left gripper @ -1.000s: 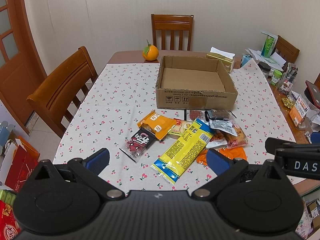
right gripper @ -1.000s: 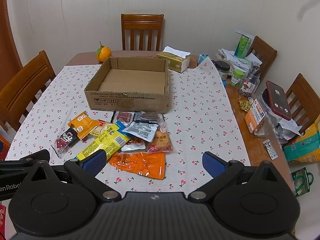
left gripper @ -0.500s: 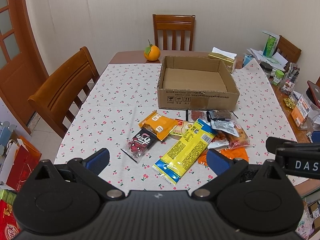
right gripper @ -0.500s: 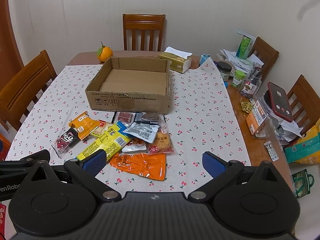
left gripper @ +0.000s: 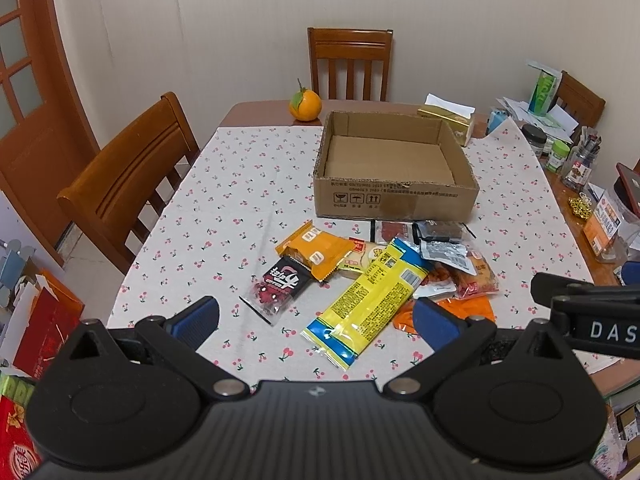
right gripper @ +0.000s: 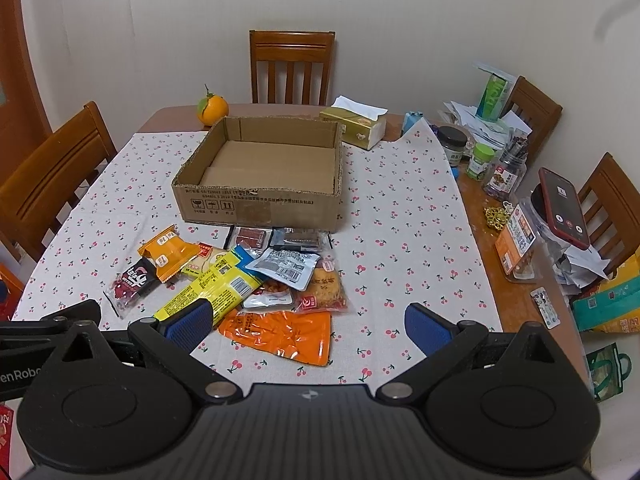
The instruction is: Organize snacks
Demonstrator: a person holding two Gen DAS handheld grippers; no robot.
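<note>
Left gripper (left gripper: 314,318): spread wide, empty, above the table's near edge.
Right gripper (right gripper: 306,326): likewise spread, empty.
Snack packets (right gripper: 240,280): heaped on the tablecloth (left gripper: 240,184), just before the cardboard box (right gripper: 260,204).
Box: held nothing.

A box (right gripper: 260,184) sits mid-table (right gripper: 400,208). Snack packets (right gripper: 256,280) lie piled just before it. A fruit (right gripper: 212,109) and a tissue box (right gripper: 354,128) stand behind.
</note>
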